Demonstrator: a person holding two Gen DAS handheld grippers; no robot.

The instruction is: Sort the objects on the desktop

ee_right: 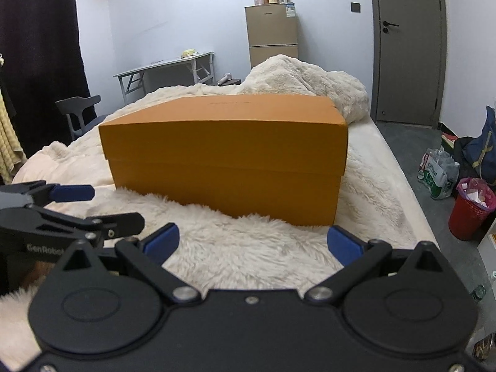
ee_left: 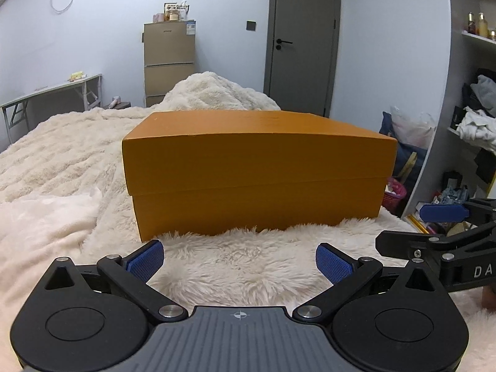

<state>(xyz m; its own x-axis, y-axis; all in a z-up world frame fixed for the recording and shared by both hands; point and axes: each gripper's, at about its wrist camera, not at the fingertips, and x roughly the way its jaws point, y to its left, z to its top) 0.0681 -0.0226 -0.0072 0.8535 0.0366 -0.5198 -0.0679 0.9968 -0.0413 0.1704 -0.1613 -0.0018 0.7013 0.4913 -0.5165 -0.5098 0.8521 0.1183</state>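
A closed orange cardboard box (ee_left: 257,170) with its lid on sits on a fluffy cream blanket (ee_left: 235,266) on a bed. It also shows in the right wrist view (ee_right: 226,167). My left gripper (ee_left: 240,262) is open and empty, a short way in front of the box. My right gripper (ee_right: 254,245) is open and empty, also just in front of the box. The right gripper shows at the right edge of the left wrist view (ee_left: 434,229). The left gripper shows at the left edge of the right wrist view (ee_right: 74,207).
A heaped blanket (ee_right: 310,77) lies behind the box. A folding table (ee_right: 164,65), a tan fridge (ee_right: 272,31) and a grey door (ee_right: 406,43) stand at the back. A chair (ee_right: 77,111) is left of the bed. A red bin (ee_right: 471,207) and bags sit on the floor right.
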